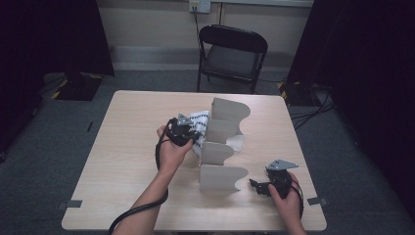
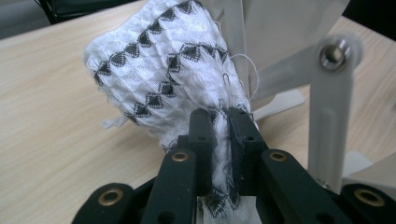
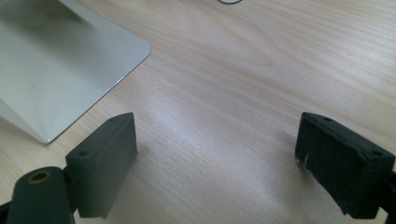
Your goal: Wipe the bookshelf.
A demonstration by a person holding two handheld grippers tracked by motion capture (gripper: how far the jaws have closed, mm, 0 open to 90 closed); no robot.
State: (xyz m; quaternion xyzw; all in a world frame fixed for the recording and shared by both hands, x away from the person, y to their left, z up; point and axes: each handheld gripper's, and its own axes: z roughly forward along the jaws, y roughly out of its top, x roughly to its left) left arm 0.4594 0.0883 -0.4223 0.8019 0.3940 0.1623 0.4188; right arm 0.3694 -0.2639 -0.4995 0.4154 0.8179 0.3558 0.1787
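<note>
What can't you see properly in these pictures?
- Patterned cloth: in the high view, the left gripper and the grey divider rack cover most of it.
- Rack: both gripper views cut it off at the edges.
- Right gripper: small and dark in the high view.

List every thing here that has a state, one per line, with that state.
Left claw: shut on the cloth.
Cloth: bunched, one end pinched in the left claw, beside the rack.
Right claw: open, nothing between its jaws, low over the table.
Rack: upright on the table, four panels.
Chair: unfolded, nobody on it.
</note>
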